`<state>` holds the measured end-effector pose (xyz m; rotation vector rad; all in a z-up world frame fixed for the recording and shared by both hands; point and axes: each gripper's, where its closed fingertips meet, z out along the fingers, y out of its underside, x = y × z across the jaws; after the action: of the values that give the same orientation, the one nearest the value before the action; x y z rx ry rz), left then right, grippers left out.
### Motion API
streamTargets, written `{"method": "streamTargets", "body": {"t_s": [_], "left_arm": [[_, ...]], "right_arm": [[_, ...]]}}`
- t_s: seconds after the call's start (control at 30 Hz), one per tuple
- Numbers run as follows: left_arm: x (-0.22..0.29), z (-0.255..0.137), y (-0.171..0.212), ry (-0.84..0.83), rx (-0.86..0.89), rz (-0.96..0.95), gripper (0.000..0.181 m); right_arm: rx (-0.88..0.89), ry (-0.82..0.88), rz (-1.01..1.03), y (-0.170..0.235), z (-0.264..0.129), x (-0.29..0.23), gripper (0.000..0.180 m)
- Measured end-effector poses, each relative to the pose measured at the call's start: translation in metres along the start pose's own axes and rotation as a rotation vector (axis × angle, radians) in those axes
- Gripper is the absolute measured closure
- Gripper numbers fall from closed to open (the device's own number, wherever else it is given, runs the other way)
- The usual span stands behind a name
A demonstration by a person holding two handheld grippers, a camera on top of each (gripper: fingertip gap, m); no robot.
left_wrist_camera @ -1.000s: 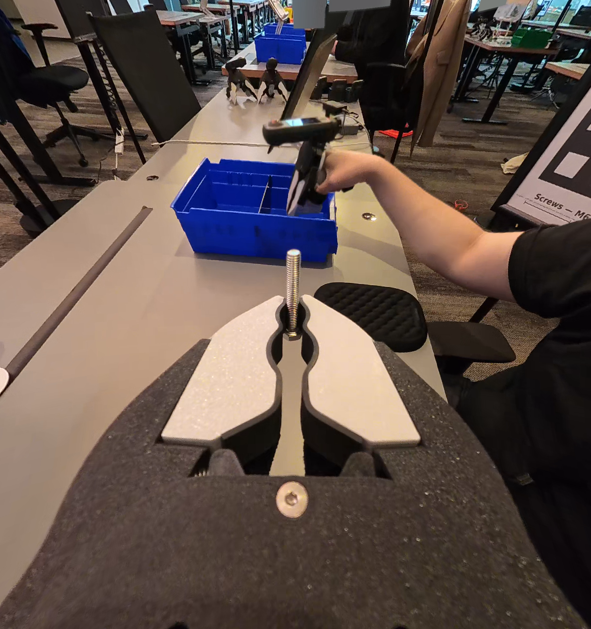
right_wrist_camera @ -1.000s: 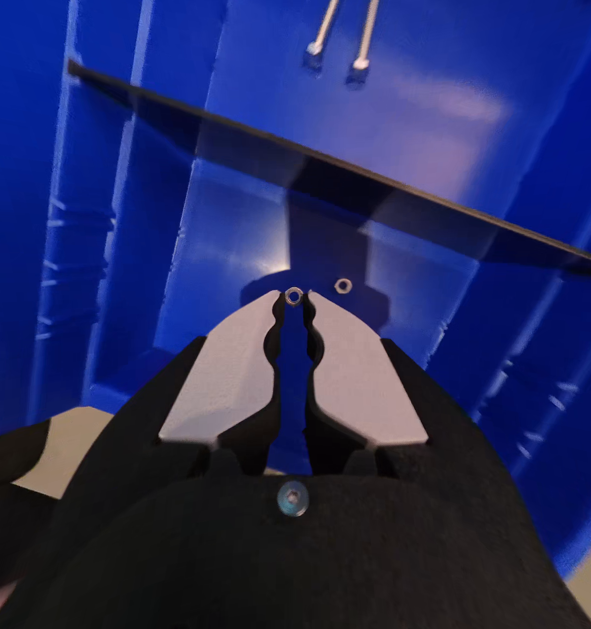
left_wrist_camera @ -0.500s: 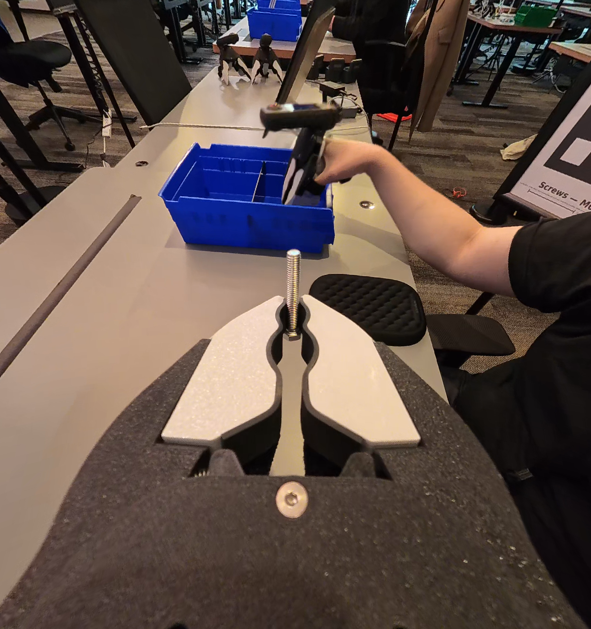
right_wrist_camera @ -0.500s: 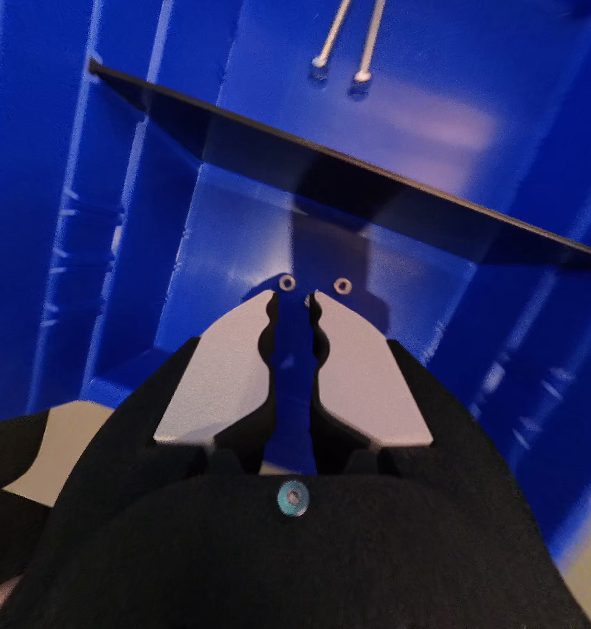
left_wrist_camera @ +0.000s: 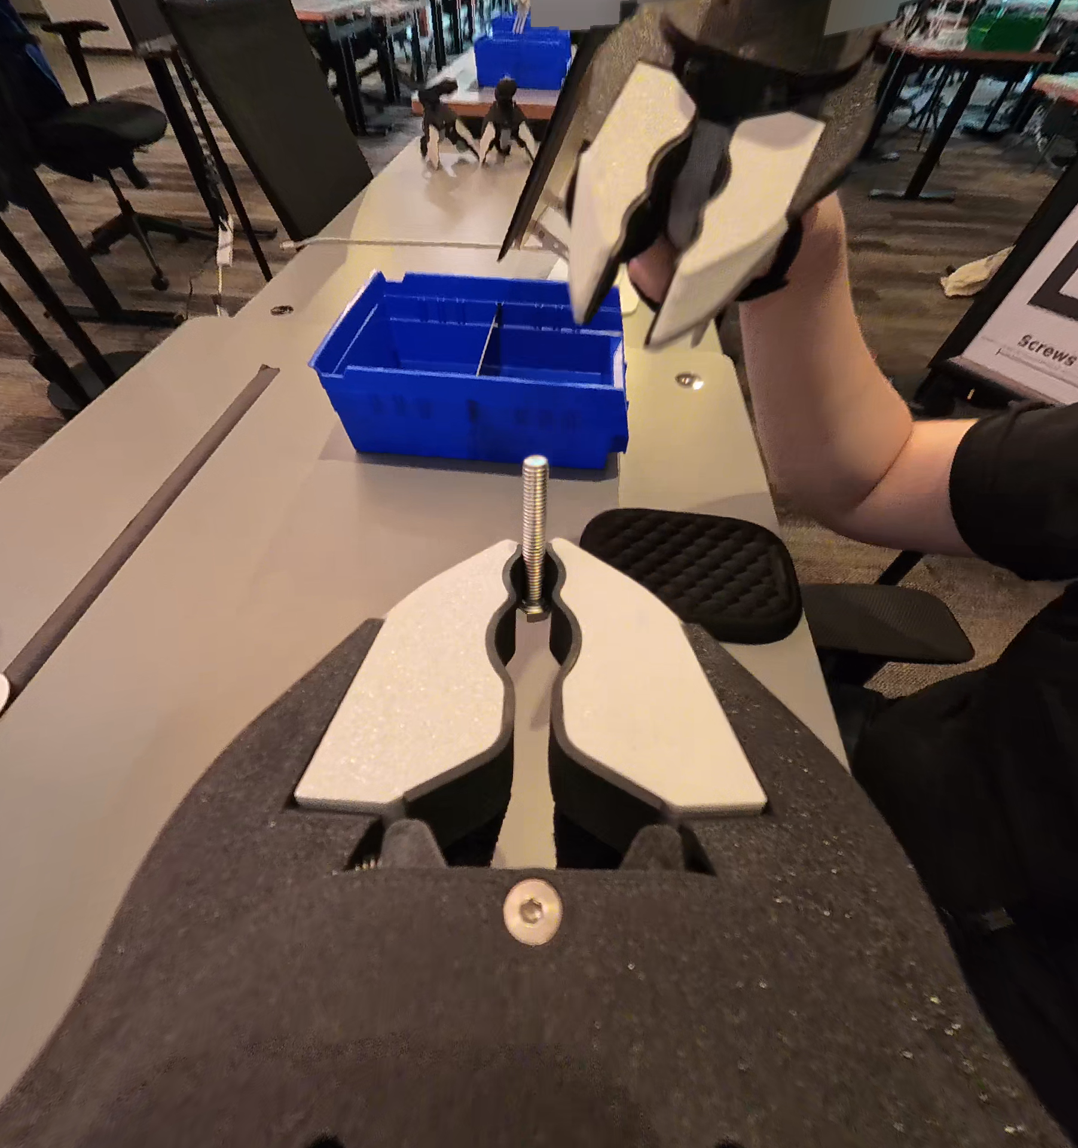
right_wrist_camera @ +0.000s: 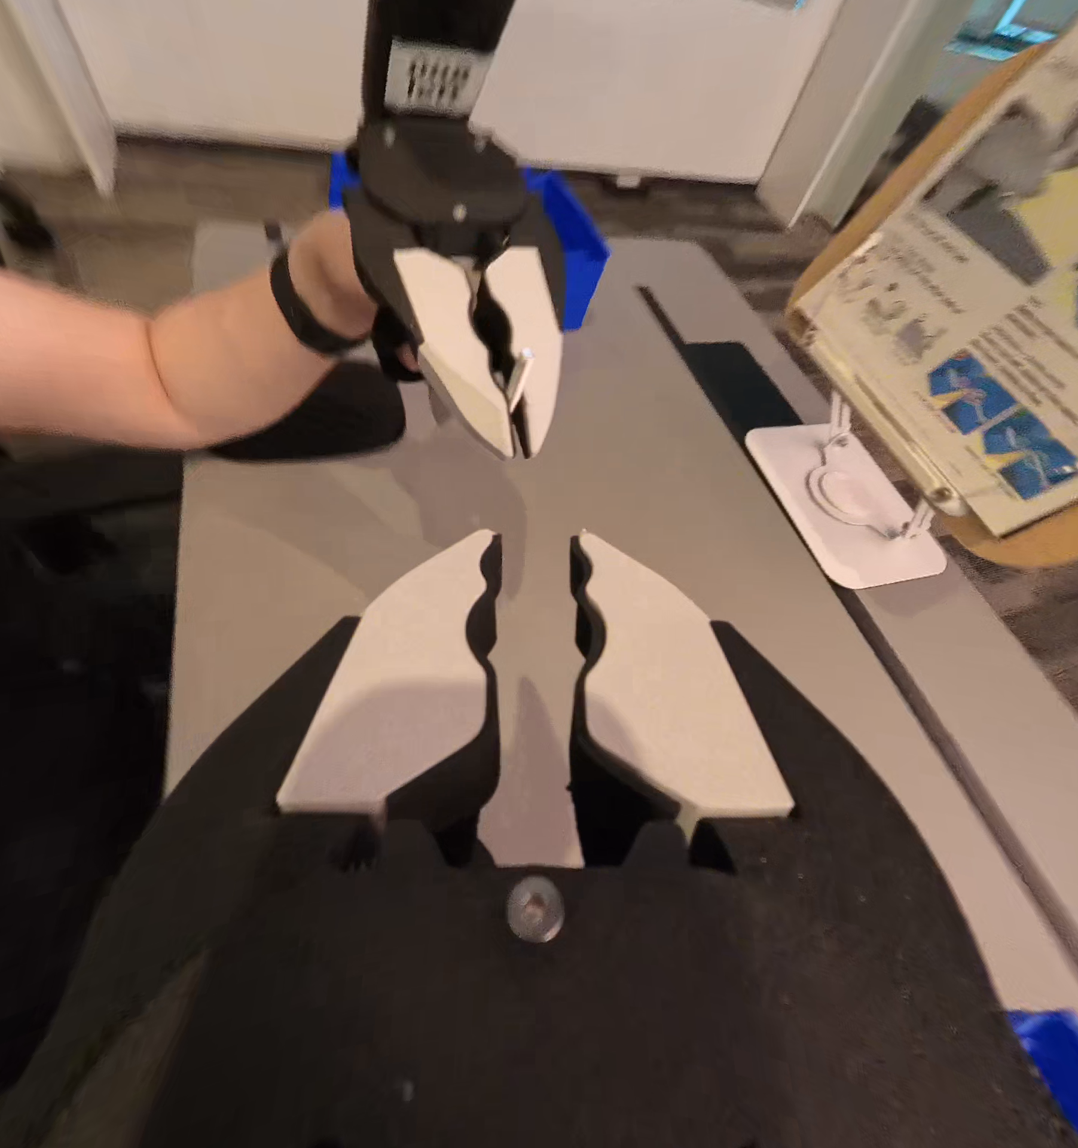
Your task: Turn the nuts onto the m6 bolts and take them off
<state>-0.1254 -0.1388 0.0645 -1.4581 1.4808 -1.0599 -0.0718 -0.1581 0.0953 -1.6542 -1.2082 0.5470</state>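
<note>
Upright between the pressed-together fingers of the left gripper [left_wrist_camera: 535,546] stands the M6 bolt [left_wrist_camera: 534,515], pinched near its head, threaded end up, just in front of the blue parts bin [left_wrist_camera: 480,404] on the grey table [left_wrist_camera: 151,559]. Above the bin's right end, the right gripper [left_wrist_camera: 617,329] hangs spread and empty; no nut shows.
</note>
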Motion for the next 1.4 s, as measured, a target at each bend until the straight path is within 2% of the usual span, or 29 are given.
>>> {"method": "streamTargets", "body": {"t_s": [0.2,0.37,0.73,0.93,1.03,1.23,1.33,1.4], "left_arm": [[-0.005,0.01,0.032,-0.054,-0.172,0.027,0.176],[-0.003,0.015,0.047,-0.044,-0.241,0.034,0.177],[0.005,0.016,0.04,-0.023,-0.226,0.056,0.176],[0.006,0.017,0.038,-0.025,-0.214,0.066,0.174],[0.007,0.017,0.033,-0.017,-0.185,0.051,0.154],[0.005,0.011,0.025,-0.038,-0.138,0.037,0.139],[-0.002,0.003,0.02,-0.066,-0.114,0.024,0.14],[-0.005,-0.001,0.017,-0.074,-0.101,0.014,0.142]], "right_arm": [[-0.297,-0.119,-0.32,-0.002,0.048,-0.009,0.154],[-0.449,-0.194,-0.447,0.006,0.069,-0.014,0.155],[-0.473,-0.278,-0.448,0.017,0.084,-0.019,0.172],[-0.442,-0.3,-0.413,0.017,0.082,-0.023,0.175],[-0.404,-0.292,-0.388,0.016,0.076,-0.021,0.175],[-0.397,-0.207,-0.327,0.031,0.043,0.0,0.175],[-0.453,-0.085,-0.236,0.053,0.003,0.042,0.175],[-0.539,0.061,-0.114,0.08,-0.034,0.091,0.175]]}}
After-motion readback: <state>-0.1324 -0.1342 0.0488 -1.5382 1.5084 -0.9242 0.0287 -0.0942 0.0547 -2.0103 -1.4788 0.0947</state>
